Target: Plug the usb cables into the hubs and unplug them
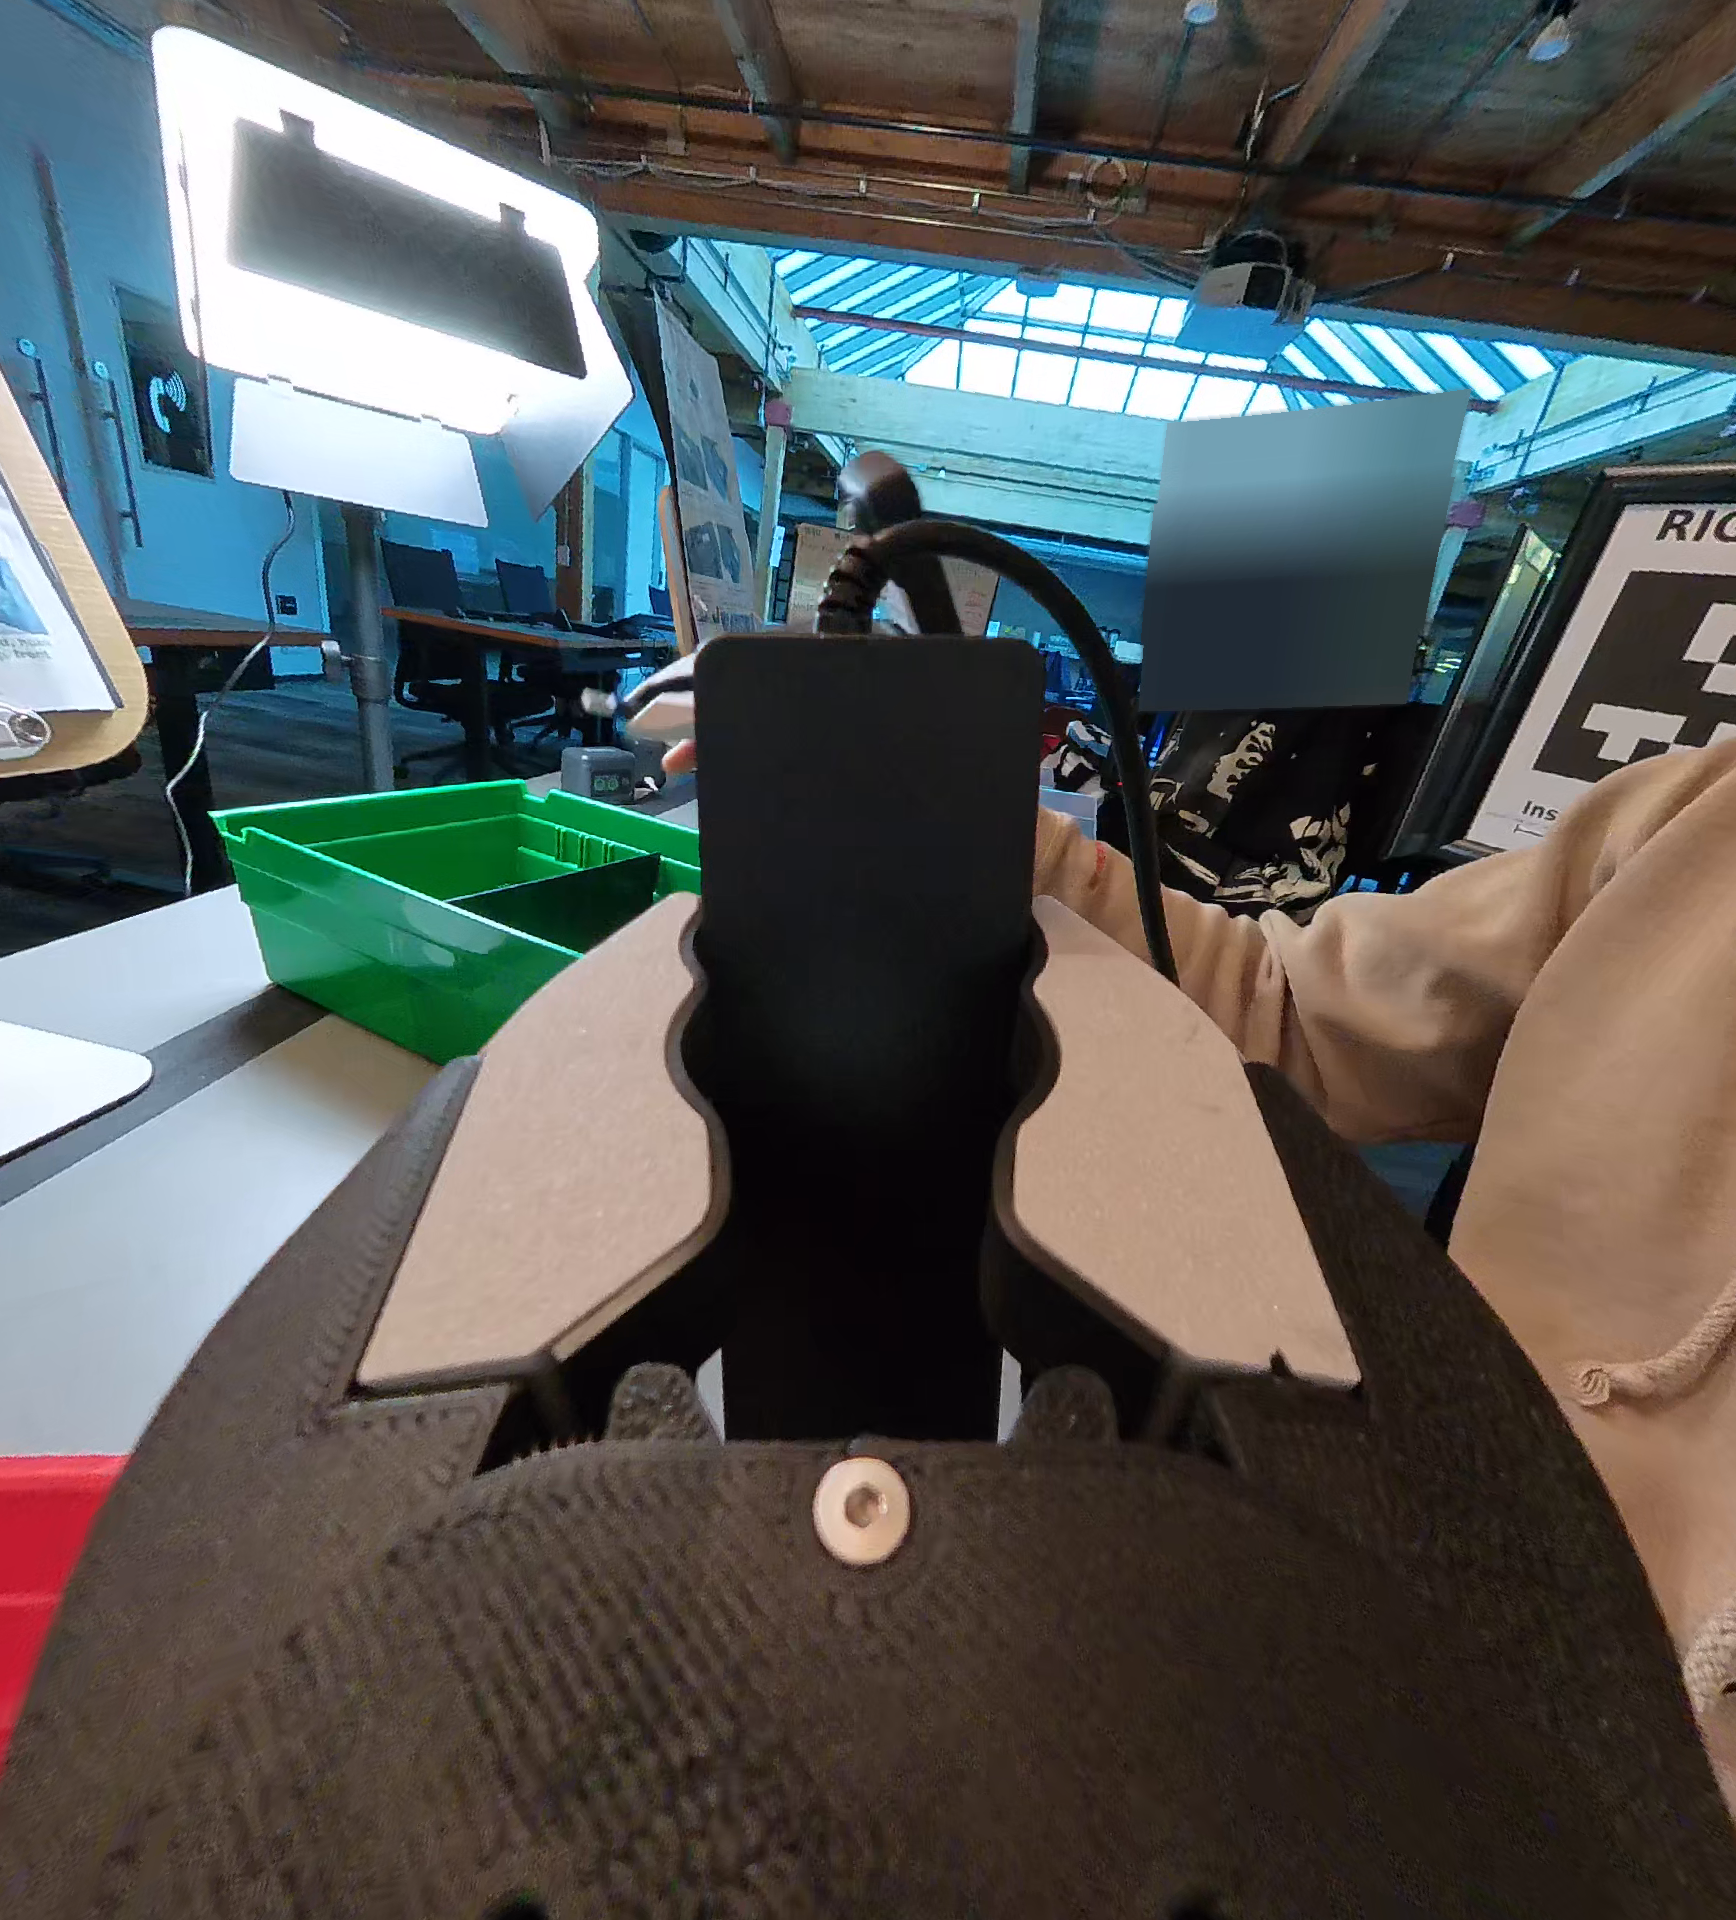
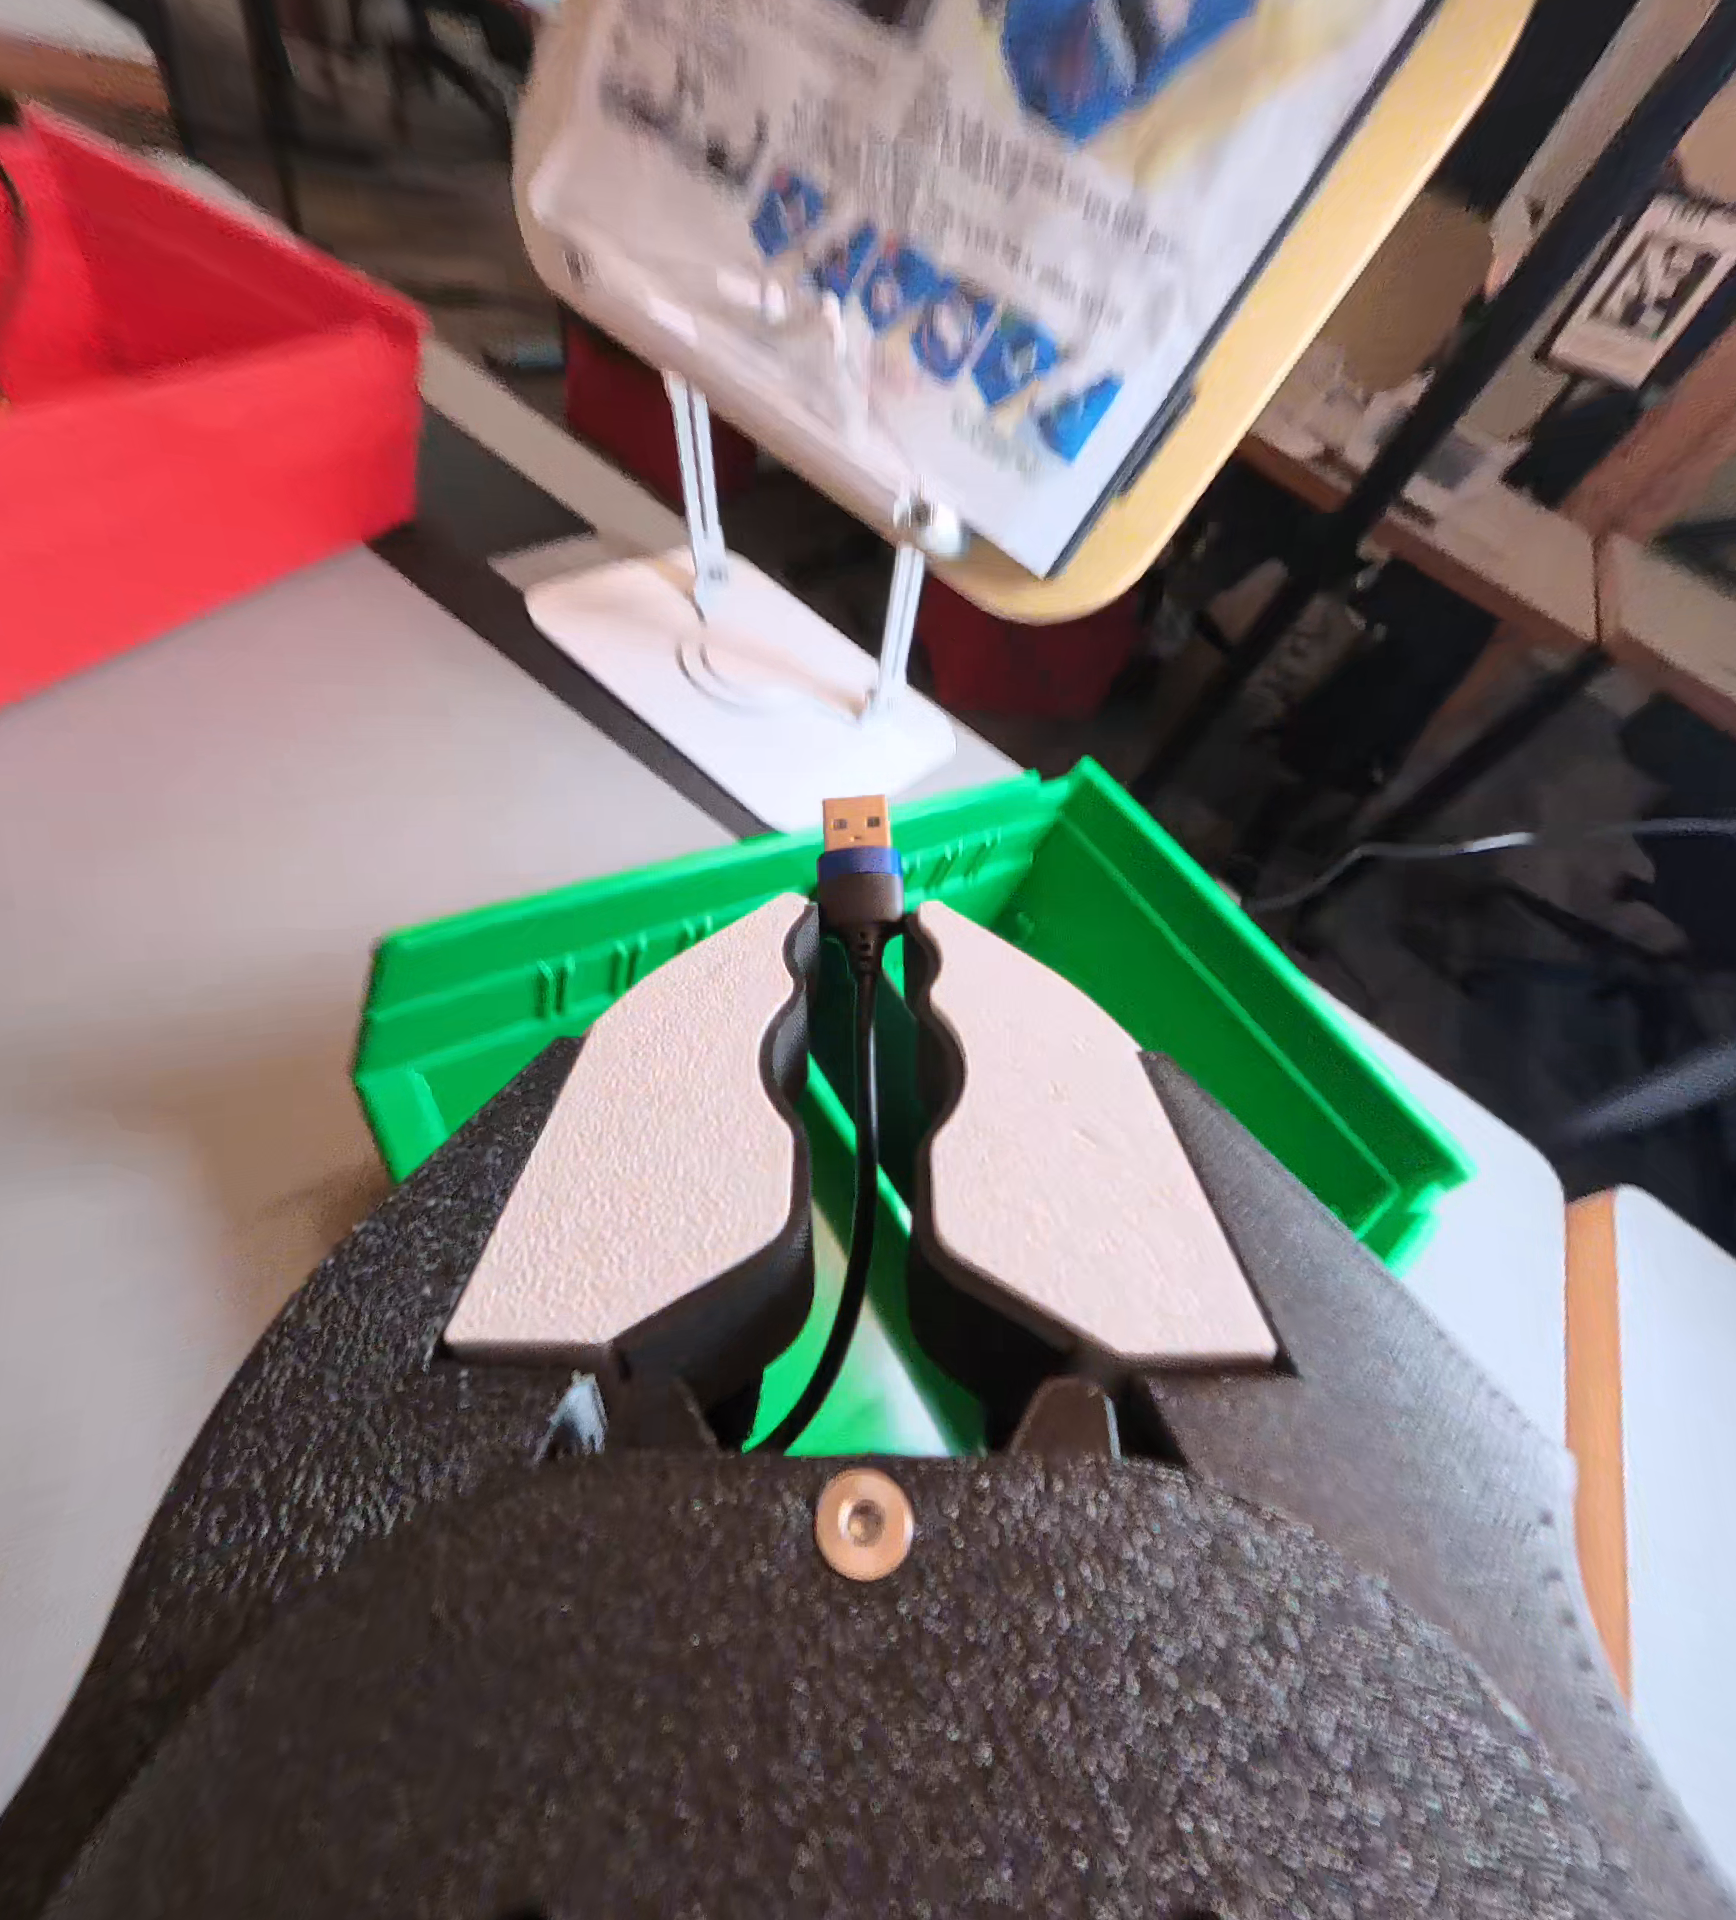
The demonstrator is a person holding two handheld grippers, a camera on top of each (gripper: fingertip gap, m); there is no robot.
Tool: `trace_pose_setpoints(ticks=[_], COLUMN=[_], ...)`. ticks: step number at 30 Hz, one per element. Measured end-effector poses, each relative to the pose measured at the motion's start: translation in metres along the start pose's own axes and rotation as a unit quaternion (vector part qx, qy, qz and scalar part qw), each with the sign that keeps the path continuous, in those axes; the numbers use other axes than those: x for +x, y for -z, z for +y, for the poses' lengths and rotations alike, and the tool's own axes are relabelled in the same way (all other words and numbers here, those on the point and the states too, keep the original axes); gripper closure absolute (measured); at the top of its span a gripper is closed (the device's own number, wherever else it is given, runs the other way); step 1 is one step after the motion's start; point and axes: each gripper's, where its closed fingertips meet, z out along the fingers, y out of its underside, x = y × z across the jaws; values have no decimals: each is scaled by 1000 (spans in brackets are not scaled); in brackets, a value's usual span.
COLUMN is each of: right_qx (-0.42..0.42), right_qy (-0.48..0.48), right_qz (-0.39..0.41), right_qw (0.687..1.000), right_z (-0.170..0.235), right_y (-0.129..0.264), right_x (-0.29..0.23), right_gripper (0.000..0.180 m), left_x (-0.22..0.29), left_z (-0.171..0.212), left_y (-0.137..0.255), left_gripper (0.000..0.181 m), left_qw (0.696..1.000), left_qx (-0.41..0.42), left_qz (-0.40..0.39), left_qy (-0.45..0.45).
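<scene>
Left gripper (image 1: 864, 935) clamps the black hub (image 1: 864, 831) upright, right gripper (image 2: 859, 914) pinches the USB plug (image 2: 856, 857), metal tip pointing forward along its fingers; neither view shows both, so alignment unclear.

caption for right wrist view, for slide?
Right gripper pinching a USB plug above the green bin.
</scene>
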Motion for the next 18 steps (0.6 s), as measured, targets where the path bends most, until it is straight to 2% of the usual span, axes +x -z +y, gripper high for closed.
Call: trace_pose_setpoints(ticks=[5, 8, 13, 15, 18], right_qx=[-161, -207, -138, -67, 38], right_qy=[61, 73, 23, 5, -15], right_qz=[-8, -12, -38, -64, -154], right_qw=[985, 976, 989, 996, 987], right_z=[62, 78, 46, 11, -46], right_y=[-31, -35, -27, -18, 5], right_x=[-19, -24, -30, -43, -86], right_gripper=[164, 158, 142, 139, 138], left_x=[-1, -2, -3, -2, 0], left_z=[2, 3, 4, 4, 6], left_y=[-1, 0, 0, 0, -1], left_gripper=[127, 127, 127, 127, 127], left_qw=[1000, 1000, 1000, 1000, 999], left_qx=[4, 7, 8, 9, 11], left_qz=[6, 7, 8, 10, 20], left_qy=[12, 19, 23, 26, 29])
